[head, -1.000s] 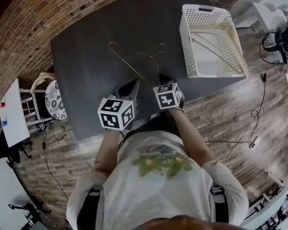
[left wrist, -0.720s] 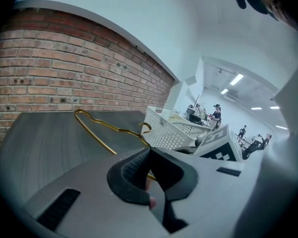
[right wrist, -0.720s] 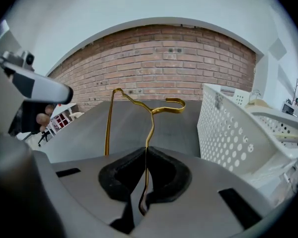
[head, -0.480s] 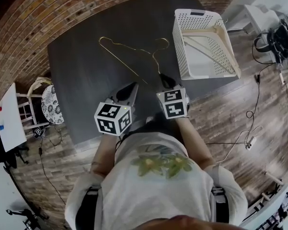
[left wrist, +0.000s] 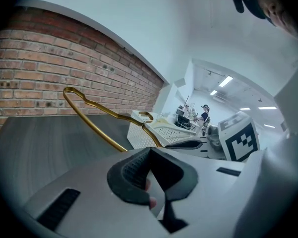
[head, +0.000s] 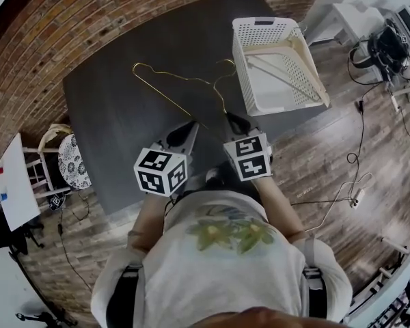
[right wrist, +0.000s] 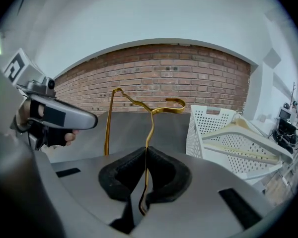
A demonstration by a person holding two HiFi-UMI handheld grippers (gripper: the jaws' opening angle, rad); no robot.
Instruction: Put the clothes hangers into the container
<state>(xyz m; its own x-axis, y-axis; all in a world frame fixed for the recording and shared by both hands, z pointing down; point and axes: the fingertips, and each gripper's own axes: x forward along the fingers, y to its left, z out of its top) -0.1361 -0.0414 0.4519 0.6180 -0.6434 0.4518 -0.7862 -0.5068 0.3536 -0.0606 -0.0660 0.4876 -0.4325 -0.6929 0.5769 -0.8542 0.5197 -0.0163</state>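
Looking down through the head view, I see the gold wire hanger (head: 169, 97) over the dark table (head: 106, 132). Its long bar runs slantwise from a far-left corner back toward me, and its hook points at the white basket (head: 246, 80) on the right. The near end of the hanger sits in the tips of the right gripper (head: 234, 120). The left gripper (head: 188, 130) is just beside it on the left, apart from the wire. Cream hangers lie inside the basket.

In the left gripper view, the left gripper (left wrist: 150, 152) has its pads together at the tip with nothing between them. The hanger (left wrist: 95, 123) is ahead and above, and its bar slants up to the left against the brick wall (left wrist: 49, 58). Its hook is beside the basket (left wrist: 169, 133).

In the right gripper view, the right gripper (right wrist: 145, 155) is clamped on the wire. The hanger (right wrist: 150, 128) rises straight out from between the pads, then bends into the hook, which curls right toward the basket (right wrist: 208, 128). The long bar drops down on the left.
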